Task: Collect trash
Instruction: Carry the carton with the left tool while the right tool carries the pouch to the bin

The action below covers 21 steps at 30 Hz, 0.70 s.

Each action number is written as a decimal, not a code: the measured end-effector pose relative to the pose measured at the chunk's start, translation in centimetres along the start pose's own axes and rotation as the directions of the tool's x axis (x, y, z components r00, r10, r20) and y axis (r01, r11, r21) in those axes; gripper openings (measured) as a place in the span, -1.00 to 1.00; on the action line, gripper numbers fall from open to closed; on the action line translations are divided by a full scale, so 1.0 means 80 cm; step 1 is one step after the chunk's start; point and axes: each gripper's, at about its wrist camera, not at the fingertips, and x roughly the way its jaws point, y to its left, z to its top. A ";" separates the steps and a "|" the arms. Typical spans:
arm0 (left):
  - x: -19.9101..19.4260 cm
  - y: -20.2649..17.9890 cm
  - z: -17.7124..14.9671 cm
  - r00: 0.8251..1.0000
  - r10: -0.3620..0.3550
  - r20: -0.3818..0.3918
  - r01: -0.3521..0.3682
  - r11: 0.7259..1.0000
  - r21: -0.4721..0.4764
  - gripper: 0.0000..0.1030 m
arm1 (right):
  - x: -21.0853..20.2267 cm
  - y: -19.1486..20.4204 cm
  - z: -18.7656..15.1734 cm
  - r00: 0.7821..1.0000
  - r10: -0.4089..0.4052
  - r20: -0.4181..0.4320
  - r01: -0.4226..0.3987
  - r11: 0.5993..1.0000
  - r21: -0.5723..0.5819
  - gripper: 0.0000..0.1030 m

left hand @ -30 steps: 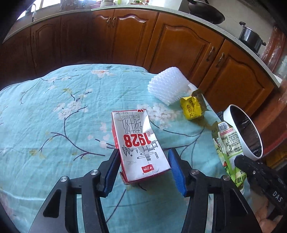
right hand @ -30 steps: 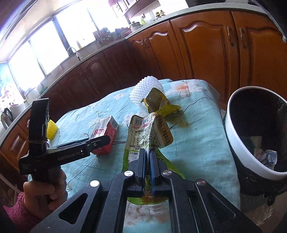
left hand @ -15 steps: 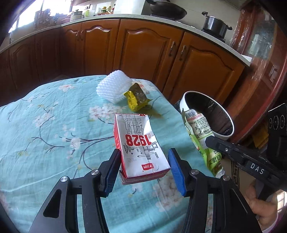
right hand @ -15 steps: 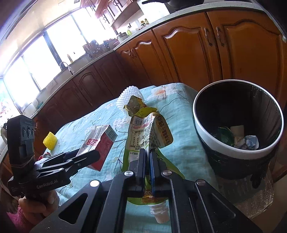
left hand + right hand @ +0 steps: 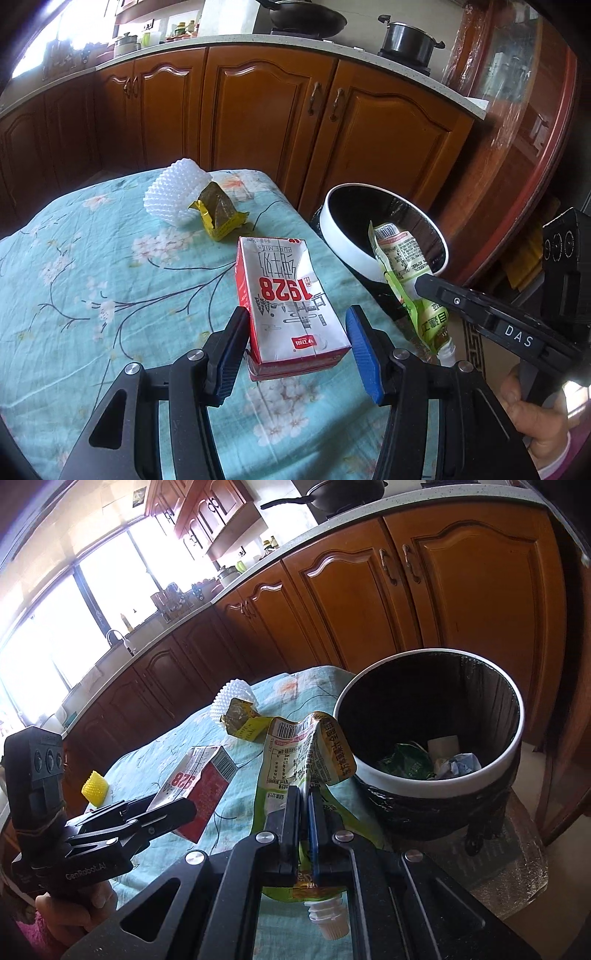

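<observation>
Both loads nearer the bin (image 5: 436, 786) — pouch (image 5: 306, 760), carton (image 5: 291, 299).

Daylight is pouring through the blown-out windows (image 5: 55, 627), glaring in both views, while fisheye bending and dark vignetting are warping the edges and the cabinets (image 5: 258, 110) are sitting dimmer.

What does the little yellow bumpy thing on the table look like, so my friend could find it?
Start at the table with the blue flowered cloth, beside the white-rimmed bin. Go to the end far from the bin, past the red and white milk carton. There lies a small yellow foam net sleeve, alone; the other bumpy sleeve is white, and the yellow wrapper beside that one is flat and crumpled.
</observation>
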 end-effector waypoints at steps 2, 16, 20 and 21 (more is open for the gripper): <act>0.003 -0.006 0.004 1.000 -0.006 0.001 0.006 1.000 0.006 0.02 | -0.004 -0.007 0.002 1.000 -0.003 0.007 0.003 1.000 0.009 -0.92; 0.032 -0.040 0.031 0.999 -0.050 0.004 0.050 0.998 0.048 0.02 | -0.021 -0.045 0.019 0.998 -0.047 0.039 0.046 0.998 0.038 -0.92; 0.043 -0.050 0.038 0.998 -0.070 0.004 0.070 0.996 0.060 0.02 | -0.022 -0.057 0.025 0.997 -0.064 0.044 0.061 0.997 0.051 -0.92; 0.047 -0.052 0.040 0.997 -0.073 0.002 0.072 0.995 0.063 0.02 | -0.022 -0.060 0.026 0.997 -0.068 0.045 0.065 0.996 0.053 -0.92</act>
